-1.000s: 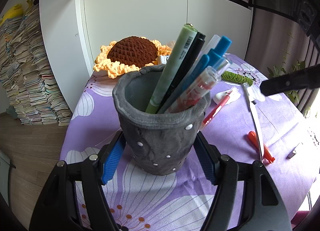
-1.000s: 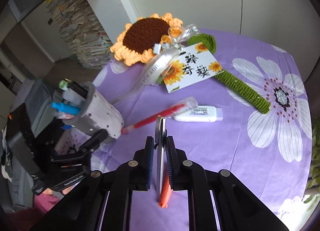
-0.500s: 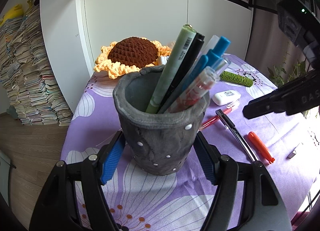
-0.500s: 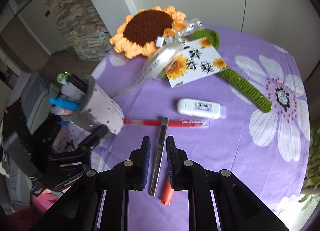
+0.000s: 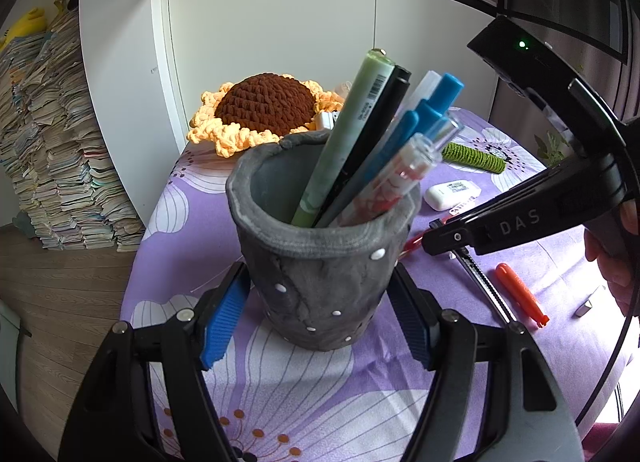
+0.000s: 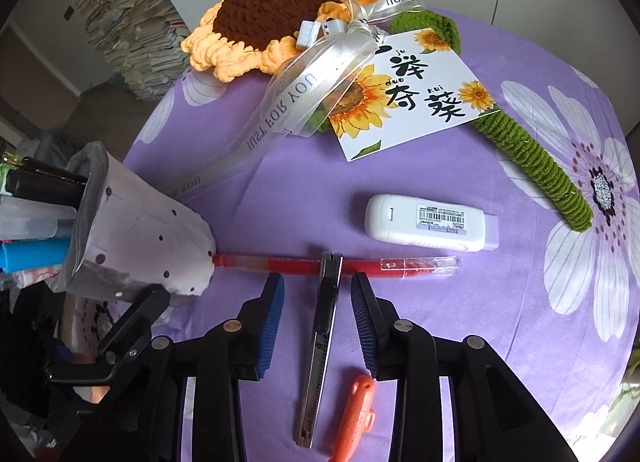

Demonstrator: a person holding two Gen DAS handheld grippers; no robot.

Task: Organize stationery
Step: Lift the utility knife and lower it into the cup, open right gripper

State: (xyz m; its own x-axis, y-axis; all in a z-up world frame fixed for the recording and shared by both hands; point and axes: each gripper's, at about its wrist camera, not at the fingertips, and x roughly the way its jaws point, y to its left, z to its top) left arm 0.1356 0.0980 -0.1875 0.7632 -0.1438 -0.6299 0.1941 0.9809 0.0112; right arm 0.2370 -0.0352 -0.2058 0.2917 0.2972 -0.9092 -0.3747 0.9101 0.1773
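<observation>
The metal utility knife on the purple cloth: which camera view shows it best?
The right wrist view. There the utility knife lies whole between the open right gripper pads, its tip over the red pen. In the left wrist view the right gripper hides its tip; only part of the blade shows.

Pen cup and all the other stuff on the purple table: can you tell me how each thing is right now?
Pen cup: upright, full of pens, between the left claw's pads.
Right claw: open, jaws just spread, touching nothing.
Utility knife: lying flat between the open jaws, tip across the red pen.
Red pen: lying flat, capped.
Correction tape: lying flat.
Orange piece: lying beside the knife.
</observation>
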